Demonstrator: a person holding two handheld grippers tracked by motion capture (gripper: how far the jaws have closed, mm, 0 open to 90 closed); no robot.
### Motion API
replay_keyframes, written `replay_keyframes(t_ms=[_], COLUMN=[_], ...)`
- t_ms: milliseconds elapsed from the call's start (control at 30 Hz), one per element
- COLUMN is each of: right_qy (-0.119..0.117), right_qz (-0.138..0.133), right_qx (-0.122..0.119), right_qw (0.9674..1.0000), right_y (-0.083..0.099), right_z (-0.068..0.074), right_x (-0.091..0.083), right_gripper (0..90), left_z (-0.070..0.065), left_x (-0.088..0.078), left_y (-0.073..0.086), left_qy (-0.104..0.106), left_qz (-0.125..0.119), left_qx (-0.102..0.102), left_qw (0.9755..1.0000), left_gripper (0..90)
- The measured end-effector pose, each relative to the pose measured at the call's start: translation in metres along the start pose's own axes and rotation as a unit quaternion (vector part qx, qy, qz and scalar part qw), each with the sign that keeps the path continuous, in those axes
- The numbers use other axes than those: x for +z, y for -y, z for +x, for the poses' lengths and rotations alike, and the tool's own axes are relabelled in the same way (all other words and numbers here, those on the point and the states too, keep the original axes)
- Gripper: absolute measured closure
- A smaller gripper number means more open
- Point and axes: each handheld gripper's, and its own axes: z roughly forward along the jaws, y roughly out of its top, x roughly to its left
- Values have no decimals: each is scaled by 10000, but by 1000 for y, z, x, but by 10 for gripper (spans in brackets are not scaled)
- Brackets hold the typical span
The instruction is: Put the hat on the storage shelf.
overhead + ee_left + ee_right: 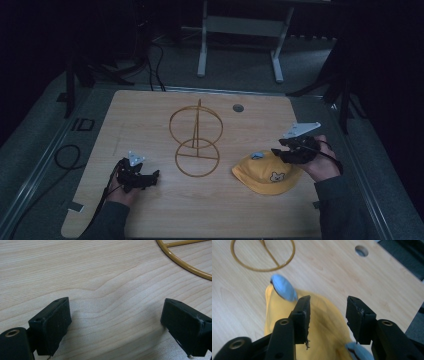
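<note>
My left gripper (113,322) has its jaws spread wide with nothing between them, just bare wood grain of the table (87,272) under the gap. In the left gripper view the two black pads sit low over the tabletop, and a curved piece of the yellow wire stand (185,266) crosses the top right corner, well clear of my jaws.

My right gripper (328,317) has its jaws partly open, a moderate gap between them, and nothing is pinched. They hang directly over the yellow cap (324,325), whose fabric fills the space below and between the jaws; whether the tips touch the cloth I cannot tell. A blue ear (283,287) sticks up from the cap just beyond my left-hand jaw, and a second blue patch shows near the bottom under the other jaw.

From the high view, my left gripper (137,172) rests low on the near left of the table (150,110), held in my left hand (120,192). My right gripper (295,150) is at the right side, over the far right edge of the yellow cap (267,172), which lies flat on the wood with a small bear face on its near side. The yellow wire stand (196,137) stands upright in the middle, between both grippers, its round base ring on the wood just left of the cap. A round hole (238,107) is in the tabletop beyond it.
</note>
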Motion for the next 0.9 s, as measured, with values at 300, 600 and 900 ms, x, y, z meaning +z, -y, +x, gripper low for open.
replay_keyframes(t_ms=[300, 600, 900], right_qy=[-122, -262, -435], right_qz=[437, 828, 1200], right_qx=[-82, -143, -505], right_qw=[9989, 9961, 9905], right_y=[4, 9, 8], right_z=[-4, -9, -5], right_x=[8, 22, 27], right_gripper=[490, 498, 797], left_z=[0, 0, 0], left_x=[0, 0, 0], left_y=[0, 0, 0], left_qy=[-2, -3, -3], left_qz=[-23, -24, -24], left_qx=[-28, -27, -26], left_qw=[10000, 10000, 10000], left_gripper=[96, 96, 96])
